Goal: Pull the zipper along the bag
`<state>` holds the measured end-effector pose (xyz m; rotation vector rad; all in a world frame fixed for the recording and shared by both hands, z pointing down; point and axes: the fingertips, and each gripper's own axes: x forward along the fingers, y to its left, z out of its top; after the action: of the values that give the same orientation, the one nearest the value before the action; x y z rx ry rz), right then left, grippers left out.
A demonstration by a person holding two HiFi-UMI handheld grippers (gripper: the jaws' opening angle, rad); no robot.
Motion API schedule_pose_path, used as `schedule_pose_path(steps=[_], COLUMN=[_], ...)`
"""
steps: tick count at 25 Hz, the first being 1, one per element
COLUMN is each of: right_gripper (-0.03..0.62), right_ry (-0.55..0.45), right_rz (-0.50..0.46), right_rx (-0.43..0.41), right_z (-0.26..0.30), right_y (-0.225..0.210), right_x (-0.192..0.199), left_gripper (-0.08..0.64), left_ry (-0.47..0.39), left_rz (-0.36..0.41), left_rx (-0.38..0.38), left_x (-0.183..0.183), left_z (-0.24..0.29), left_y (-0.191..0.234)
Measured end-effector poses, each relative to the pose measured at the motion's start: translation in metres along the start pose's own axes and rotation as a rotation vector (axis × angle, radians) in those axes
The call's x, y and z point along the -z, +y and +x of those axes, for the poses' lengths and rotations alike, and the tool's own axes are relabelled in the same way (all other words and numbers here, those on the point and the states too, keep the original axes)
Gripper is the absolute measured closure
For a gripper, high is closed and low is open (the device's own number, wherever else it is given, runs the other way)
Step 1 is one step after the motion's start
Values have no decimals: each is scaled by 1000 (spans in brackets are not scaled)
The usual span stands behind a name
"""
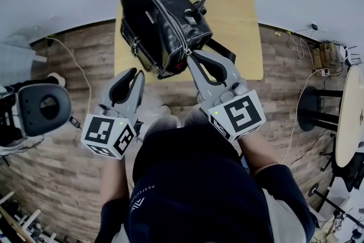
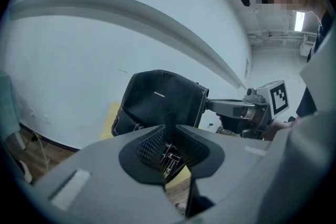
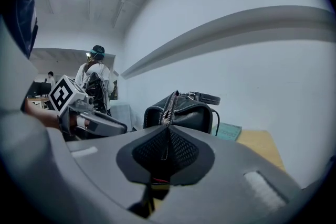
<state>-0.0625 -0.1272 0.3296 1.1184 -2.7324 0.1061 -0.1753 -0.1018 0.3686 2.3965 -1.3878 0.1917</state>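
Sitting on one bench (image 1: 244, 20), one black bag (image 1: 159, 14) is held by two tools. The left tool (image 1: 135, 74) pinches the bag's end. The right tool (image 1: 190, 54) squeezes the one zipper pull (image 3: 164, 121), jaws tight together.

Pinching the black bag's (image 2: 163, 99) near end with the left hand-held gripper (image 2: 169, 139), above the table (image 2: 109, 120); right hand-held gripper's (image 2: 209, 105) tips at its right edge.
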Motion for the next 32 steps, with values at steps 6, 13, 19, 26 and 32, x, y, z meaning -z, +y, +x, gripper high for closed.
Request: schedule_pose_path(steps=[6,13,19,26,32], right_gripper=[580,580,580,580,580], right_ry=[3,7,57,150,252], right_rz=[-36,-76,-118,-221,-309], right_rx=[51,96,144,190,225], right_z=[-1,2,5,9,14], right_y=[0,-2,-6,-6,-9], right_x=[-5,-19,-20,-30,-34], left_gripper=[479,476,474,471,468], left_ry=[-4,-14,-29,-41,-42], left_rz=[13,36,46,62,72], left_rx=[29,87,120,168,215], left_x=[-2,-5,-9,-16,-17], left_z=[-1,4,5,7,9], left_y=[-6,-16,-15,-16,-18])
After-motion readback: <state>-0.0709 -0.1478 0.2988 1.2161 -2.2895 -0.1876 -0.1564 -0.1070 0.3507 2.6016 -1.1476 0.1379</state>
